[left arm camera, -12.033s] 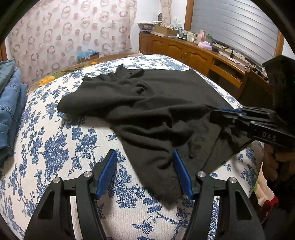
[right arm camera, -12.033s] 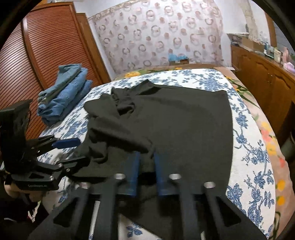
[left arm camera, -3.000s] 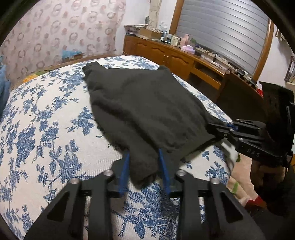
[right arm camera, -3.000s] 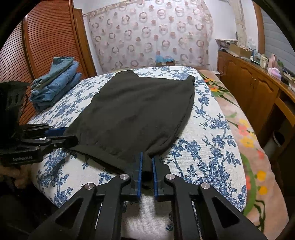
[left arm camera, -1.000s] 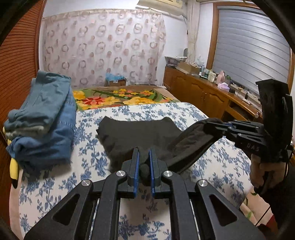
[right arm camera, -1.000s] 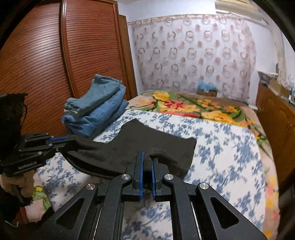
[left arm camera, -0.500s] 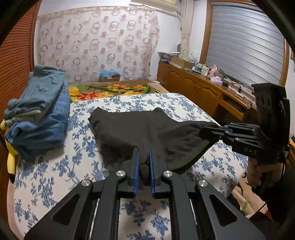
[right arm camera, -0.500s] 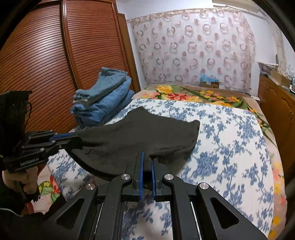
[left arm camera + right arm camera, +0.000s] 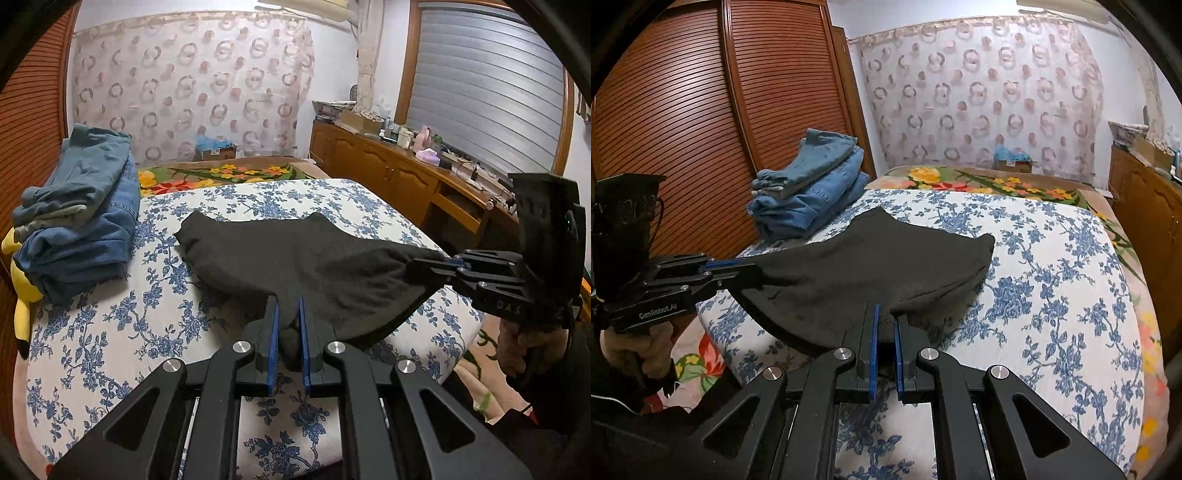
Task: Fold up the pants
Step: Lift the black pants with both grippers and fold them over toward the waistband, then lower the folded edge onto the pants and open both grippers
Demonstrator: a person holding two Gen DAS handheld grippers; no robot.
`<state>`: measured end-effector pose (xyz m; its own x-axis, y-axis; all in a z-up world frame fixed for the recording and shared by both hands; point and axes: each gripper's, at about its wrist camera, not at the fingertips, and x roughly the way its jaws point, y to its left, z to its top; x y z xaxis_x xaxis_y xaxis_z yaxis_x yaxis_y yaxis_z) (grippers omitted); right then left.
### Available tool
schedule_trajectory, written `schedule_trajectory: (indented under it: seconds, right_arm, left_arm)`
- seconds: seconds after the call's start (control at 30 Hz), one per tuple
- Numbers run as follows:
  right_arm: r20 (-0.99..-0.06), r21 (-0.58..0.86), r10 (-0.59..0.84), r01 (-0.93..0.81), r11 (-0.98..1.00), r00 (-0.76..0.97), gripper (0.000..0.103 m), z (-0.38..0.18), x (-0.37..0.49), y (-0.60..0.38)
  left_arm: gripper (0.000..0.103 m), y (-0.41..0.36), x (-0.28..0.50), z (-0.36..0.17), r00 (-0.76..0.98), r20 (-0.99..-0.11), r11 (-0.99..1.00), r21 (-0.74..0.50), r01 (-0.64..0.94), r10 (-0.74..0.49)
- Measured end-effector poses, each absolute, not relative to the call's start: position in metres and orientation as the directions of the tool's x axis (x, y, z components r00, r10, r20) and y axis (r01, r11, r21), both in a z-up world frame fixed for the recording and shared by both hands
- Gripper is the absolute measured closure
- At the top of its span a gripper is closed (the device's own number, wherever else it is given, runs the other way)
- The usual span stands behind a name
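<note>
The black pants point(image 9: 303, 254) are stretched over the blue-flowered bed point(image 9: 110, 325), their far end lying on the cover and the near edge lifted. My left gripper point(image 9: 287, 306) is shut on one near corner of the pants. My right gripper point(image 9: 884, 314) is shut on the other near corner; the pants point(image 9: 871, 266) hang taut between the two. In the left wrist view the right gripper point(image 9: 424, 267) shows at the right, pinching the cloth. In the right wrist view the left gripper point(image 9: 738, 271) shows at the left, pinching the cloth.
A stack of folded blue jeans point(image 9: 77, 218) lies on the bed's left side, also seen in the right wrist view point(image 9: 809, 192). A yellow plush toy point(image 9: 20, 288) sits beside it. A wooden sideboard point(image 9: 406, 181) runs along the right; a wooden wardrobe point(image 9: 701, 110) stands left.
Both grippers have come lower and nearer the bed's front edge with the pants still held. More of the cloth now rests on the cover.
</note>
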<state>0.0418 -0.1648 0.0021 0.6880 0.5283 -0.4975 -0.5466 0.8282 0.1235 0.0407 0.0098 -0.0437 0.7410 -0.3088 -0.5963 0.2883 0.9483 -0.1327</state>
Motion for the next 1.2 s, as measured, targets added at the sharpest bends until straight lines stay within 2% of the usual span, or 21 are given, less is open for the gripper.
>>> schedule_trajectory:
  seconds: [0.53, 0.93, 1.2]
  right_arm:
    - [-0.479, 0.132, 0.538, -0.549, 0.825, 0.694, 0.096, 0.012, 0.036, -0.167]
    - [-0.495, 0.14, 0.513, -0.518, 0.844, 0.701, 0.096, 0.014, 0.106, -0.155]
    - [-0.548, 0.164, 0.512, -0.516, 0.841, 0.661, 0.096, -0.003, 0.167, -0.141]
  left_arm:
    - [0.092, 0.013, 0.043, -0.034, 0.753, -0.572, 0.943, -0.14, 0.302, -0.326]
    - [0.092, 0.025, 0.119, -0.035, 0.755, -0.578, 0.95, -0.146, 0.278, -0.31]
    - [0.092, 0.038, 0.169, -0.06, 0.721, -0.63, 0.957, -0.171, 0.236, -0.291]
